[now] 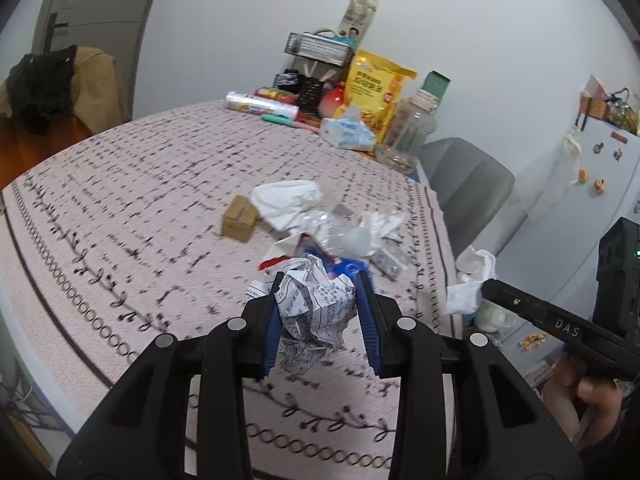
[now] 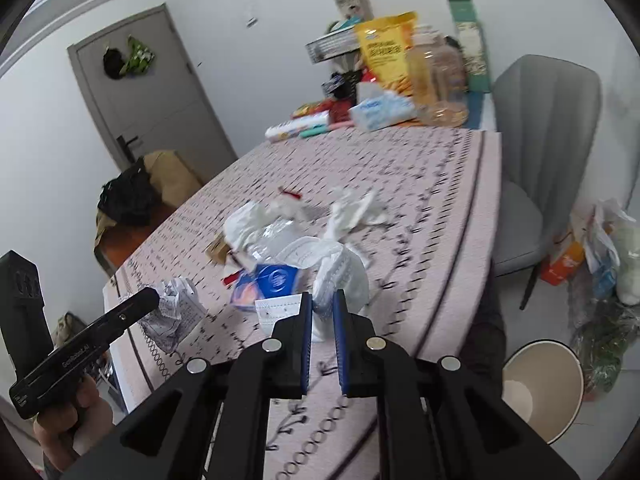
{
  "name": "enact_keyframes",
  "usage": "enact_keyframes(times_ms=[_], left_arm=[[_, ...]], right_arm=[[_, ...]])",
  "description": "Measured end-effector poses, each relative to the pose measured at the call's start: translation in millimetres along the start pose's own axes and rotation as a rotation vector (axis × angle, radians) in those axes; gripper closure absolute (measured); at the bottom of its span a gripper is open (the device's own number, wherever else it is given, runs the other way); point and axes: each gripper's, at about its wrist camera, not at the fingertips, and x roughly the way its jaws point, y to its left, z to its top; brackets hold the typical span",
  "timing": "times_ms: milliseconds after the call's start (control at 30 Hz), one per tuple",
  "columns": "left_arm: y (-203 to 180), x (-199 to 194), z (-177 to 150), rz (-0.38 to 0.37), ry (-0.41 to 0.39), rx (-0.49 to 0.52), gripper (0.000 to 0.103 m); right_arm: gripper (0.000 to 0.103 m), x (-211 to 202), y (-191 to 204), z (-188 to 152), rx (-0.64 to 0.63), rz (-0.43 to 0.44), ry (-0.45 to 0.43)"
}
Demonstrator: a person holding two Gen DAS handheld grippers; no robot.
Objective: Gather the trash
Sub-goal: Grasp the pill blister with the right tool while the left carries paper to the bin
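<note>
While the left gripper has its jaws clamped on a crumpled paper ball above the table and the right gripper pinches a white tissue, both loads are picked up, so I'd guess next is swinging them over to the bin on the floor.

Trash pile mid-table (bin on floor, right)

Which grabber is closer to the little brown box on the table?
Left. The left gripper, holding crumpled printed paper, sits just this side of the small cardboard box. The right gripper, pinching a white tissue, is farther off, with the trash pile between.
</note>
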Motion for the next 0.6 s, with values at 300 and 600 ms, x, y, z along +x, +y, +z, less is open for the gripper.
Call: enact_keyframes(times_ms=[300, 600], left_arm=[[-46.8, 9.6, 19.2, -0.08, -0.027, 0.076, 0.069], [-108.3, 30.7, 35.3, -0.176, -0.01, 0.16, 0.069]], right_arm=[[0.092, -33.5, -53.6, 2.8, 0.089, -0.096, -0.075], [0.092, -55.3, -110.7, -5.3, 0.185, -0.197, -0.12]])
